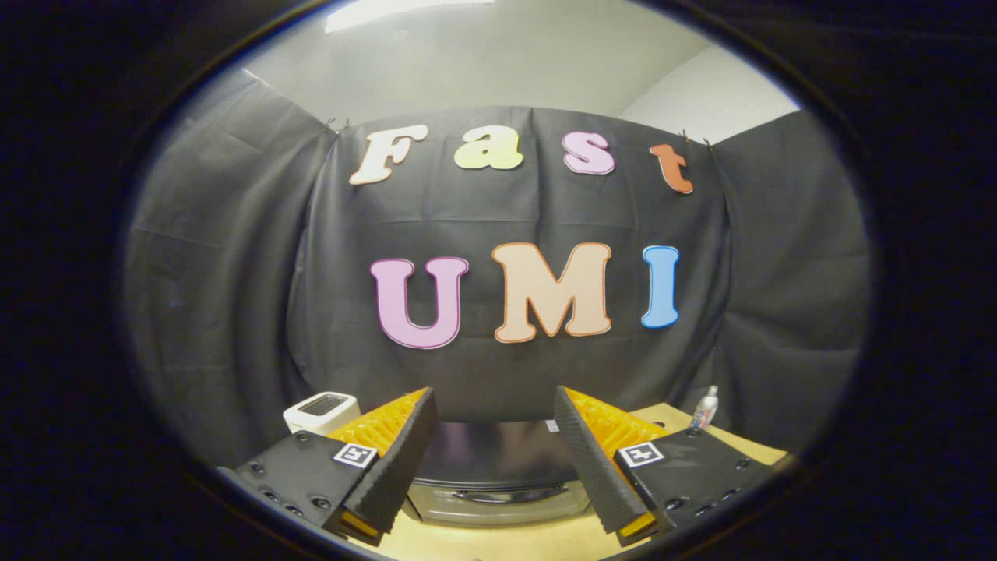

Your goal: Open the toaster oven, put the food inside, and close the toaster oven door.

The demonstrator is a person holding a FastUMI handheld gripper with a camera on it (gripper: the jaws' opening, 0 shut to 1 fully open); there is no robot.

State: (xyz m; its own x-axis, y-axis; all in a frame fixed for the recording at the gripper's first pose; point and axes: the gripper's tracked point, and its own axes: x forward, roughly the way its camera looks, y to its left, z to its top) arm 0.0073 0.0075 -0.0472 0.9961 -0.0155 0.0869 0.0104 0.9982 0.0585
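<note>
The gripper (pixel 494 425) hangs wide open, holding nothing, its 2 fingers framing the closed oven (pixel 498 487) on the tabletop (pixel 537 541) just ahead.

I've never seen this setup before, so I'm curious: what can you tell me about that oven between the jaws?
The oven sits on a light wooden table, framed between the open jaws of the gripper, which do not touch it. Its top looks dark and glossy; the front below is silvery metal with a curved handle across the door. The door looks closed. A white appliance stands beyond it on one side.
</note>
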